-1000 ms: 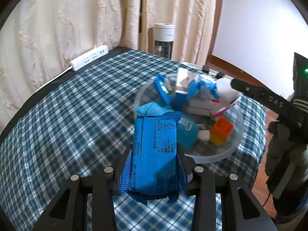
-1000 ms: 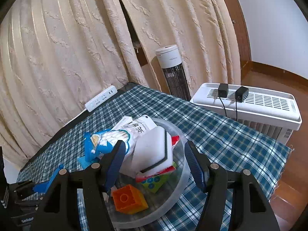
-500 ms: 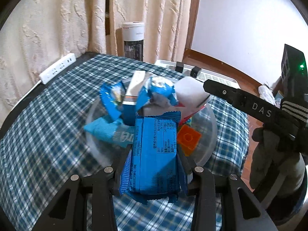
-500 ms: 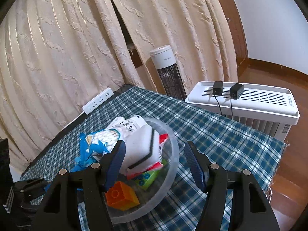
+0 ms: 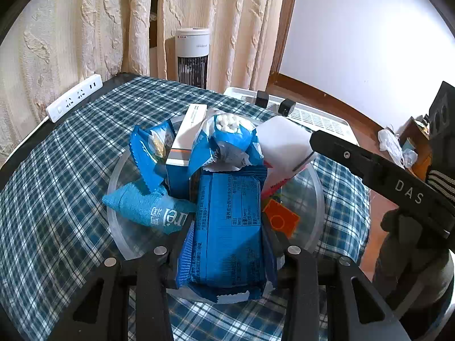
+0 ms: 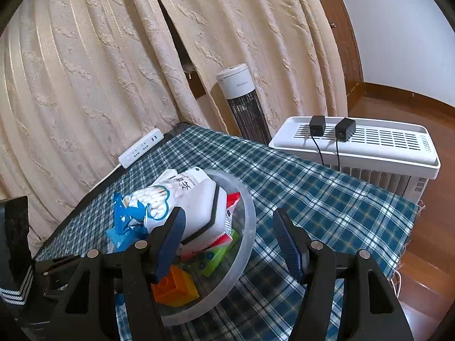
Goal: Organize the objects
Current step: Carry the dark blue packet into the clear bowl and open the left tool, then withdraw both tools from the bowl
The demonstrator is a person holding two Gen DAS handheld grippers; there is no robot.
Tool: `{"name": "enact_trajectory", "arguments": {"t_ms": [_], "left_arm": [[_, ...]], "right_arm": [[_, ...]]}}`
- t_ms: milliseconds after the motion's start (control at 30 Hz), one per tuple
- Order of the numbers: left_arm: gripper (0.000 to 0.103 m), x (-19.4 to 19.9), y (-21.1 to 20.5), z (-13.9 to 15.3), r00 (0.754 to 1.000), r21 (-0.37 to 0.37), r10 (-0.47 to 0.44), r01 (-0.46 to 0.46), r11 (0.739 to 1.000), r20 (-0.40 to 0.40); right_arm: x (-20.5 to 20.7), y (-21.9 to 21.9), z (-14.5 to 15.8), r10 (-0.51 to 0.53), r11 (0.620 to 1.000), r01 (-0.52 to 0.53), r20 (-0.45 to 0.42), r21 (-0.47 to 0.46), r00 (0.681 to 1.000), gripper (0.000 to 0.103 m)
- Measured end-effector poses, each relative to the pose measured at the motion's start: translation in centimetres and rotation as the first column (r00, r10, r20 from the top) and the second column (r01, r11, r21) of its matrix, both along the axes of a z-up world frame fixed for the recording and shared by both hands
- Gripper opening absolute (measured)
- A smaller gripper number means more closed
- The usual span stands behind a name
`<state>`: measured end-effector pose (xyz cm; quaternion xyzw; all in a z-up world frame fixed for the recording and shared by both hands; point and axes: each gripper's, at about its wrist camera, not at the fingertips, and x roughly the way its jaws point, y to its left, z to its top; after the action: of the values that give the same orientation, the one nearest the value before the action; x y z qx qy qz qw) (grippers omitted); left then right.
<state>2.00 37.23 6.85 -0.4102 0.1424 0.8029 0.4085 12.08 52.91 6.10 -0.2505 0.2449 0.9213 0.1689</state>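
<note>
My left gripper (image 5: 224,244) is shut on a blue snack packet (image 5: 227,227) and holds it over the near side of a clear round bowl (image 5: 315,187). The bowl holds several blue snack bags (image 5: 150,207), a white box (image 5: 187,130), a white sponge (image 5: 281,142) and an orange brick (image 5: 280,221). My right gripper (image 6: 231,241) is open and empty, above the bowl's right rim (image 6: 250,213). In the right wrist view the bowl shows the sponge (image 6: 199,204), a cotton-swab bag (image 6: 153,201), an orange brick (image 6: 176,287) and a green brick (image 6: 216,258).
The bowl stands on a blue plaid tablecloth (image 6: 312,193). A white power strip (image 5: 75,96) lies at the far left table edge. A white tower fan (image 6: 244,102) and a white appliance (image 6: 361,145) with two black plugs stand beyond the table, before beige curtains.
My left gripper has carried the blue packet to the right, from beside the bowl to over it. My right gripper has drifted slightly right and stayed open.
</note>
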Motion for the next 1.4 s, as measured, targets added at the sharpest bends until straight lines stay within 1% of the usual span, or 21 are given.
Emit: {"name": "enact_trajectory", "arguments": {"t_ms": [33, 100, 167, 267, 433, 500, 600, 767, 833, 967, 1200, 1400], "left_arm": [[0.047, -0.1, 0.0, 0.0, 1.000, 0.005, 0.000, 0.000, 1.000, 0.003], [0.062, -0.2, -0.2, 0.0, 1.000, 0.018, 0.004, -0.004, 1.000, 0.014], [0.071, -0.1, -0.5, 0.2, 1.000, 0.024, 0.020, -0.020, 1.000, 0.001], [0.073, -0.1, -1.0, 0.6, 1.000, 0.030, 0.023, -0.023, 0.999, -0.006], [0.084, 0.0, -2.1, 1.1, 0.999, 0.034, 0.043, -0.043, 0.999, -0.018], [0.090, 0.0, -2.6, 1.3, 0.998, 0.030, 0.062, -0.061, 0.998, -0.025], [0.093, 0.2, -3.3, 1.5, 0.994, 0.024, 0.098, -0.096, 0.995, -0.052], [0.102, 0.4, -4.6, 1.7, 0.982, -0.012, 0.152, -0.154, 0.988, -0.112], [0.102, 0.4, -5.0, 1.7, 0.975, -0.031, 0.173, -0.179, 0.983, -0.137], [0.102, 0.5, -5.8, 1.7, 0.967, -0.044, 0.195, -0.204, 0.978, -0.161], [0.102, 0.4, -7.1, 2.0, 0.957, -0.035, 0.238, -0.247, 0.968, -0.165], [0.103, 1.2, -7.5, 2.1, 0.951, -0.037, 0.241, -0.252, 0.967, -0.196]], "right_arm": [[0.1, 0.0, 0.0, -0.001, 1.000, 0.001, 0.000, 0.002, 1.000, 0.065], [0.2, 0.0, 0.0, -0.002, 1.000, 0.002, 0.000, 0.002, 1.000, 0.065], [0.1, 0.0, 0.0, 0.001, 1.000, -0.001, 0.000, 0.001, 1.000, 0.065], [0.3, -0.1, 0.1, 0.003, 1.000, -0.003, 0.001, 0.007, 1.000, 0.065], [0.9, -0.5, 0.4, 0.008, 1.000, -0.008, 0.000, 0.019, 1.000, 0.065], [1.0, -0.8, 0.5, 0.014, 1.000, -0.014, 0.003, 0.023, 1.000, 0.065], [1.1, -1.5, 0.7, 0.032, 0.999, -0.032, 0.017, 0.030, 0.999, 0.065], [1.2, -2.8, 0.5, 0.064, 0.997, -0.066, 0.055, 0.045, 0.996, 0.073], [1.5, -3.3, 0.5, 0.075, 0.995, -0.079, 0.073, 0.054, 0.994, 0.076], [2.0, -4.3, 0.5, 0.100, 0.991, -0.108, 0.106, 0.075, 0.989, 0.082], [2.4, -6.1, 0.3, 0.136, 0.983, -0.152, 0.143, 0.101, 0.980, 0.083], [2.4, -7.3, 0.5, 0.153, 0.978, -0.172, 0.151, 0.118, 0.977, 0.083]]}}
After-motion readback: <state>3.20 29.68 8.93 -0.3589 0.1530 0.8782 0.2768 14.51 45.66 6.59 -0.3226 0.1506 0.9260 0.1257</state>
